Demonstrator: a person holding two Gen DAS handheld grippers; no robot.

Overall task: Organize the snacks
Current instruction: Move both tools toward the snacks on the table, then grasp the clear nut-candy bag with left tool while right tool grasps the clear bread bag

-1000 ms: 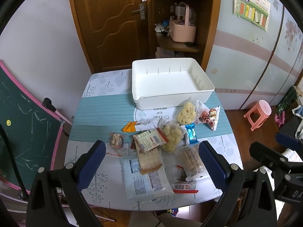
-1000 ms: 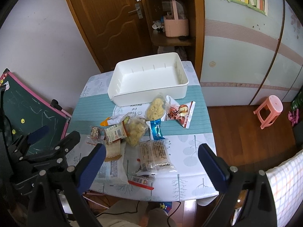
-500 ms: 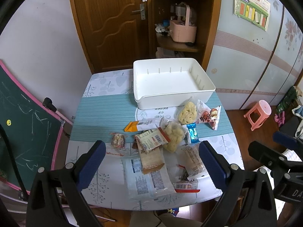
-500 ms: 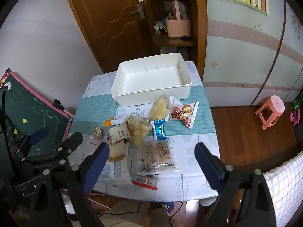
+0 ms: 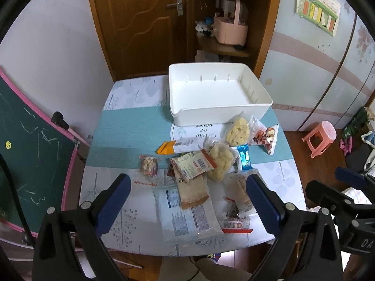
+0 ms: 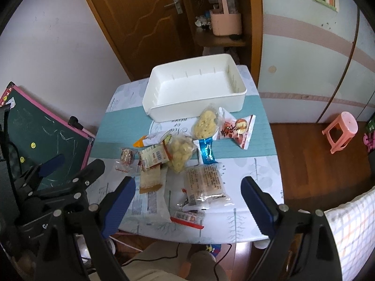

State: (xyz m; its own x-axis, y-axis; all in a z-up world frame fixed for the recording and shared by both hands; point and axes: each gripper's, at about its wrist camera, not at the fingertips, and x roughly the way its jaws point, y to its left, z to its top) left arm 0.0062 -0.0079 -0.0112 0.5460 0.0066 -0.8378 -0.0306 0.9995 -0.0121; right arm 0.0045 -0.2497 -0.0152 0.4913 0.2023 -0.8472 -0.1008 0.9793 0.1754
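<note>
Your left gripper (image 5: 187, 195) and right gripper (image 6: 188, 197) both have their fingers spread wide, pinching nothing. The snacks (image 5: 206, 168) lie piled on the surface (image 5: 131, 131), overlapping and hiding each other, in front of the white bin (image 5: 218, 114). Their small labels are too blurry to read.

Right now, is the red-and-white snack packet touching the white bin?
Apart. In the right wrist view, a strip of teal table mat shows between the red-and-white packet and the white bin's front wall.
</note>
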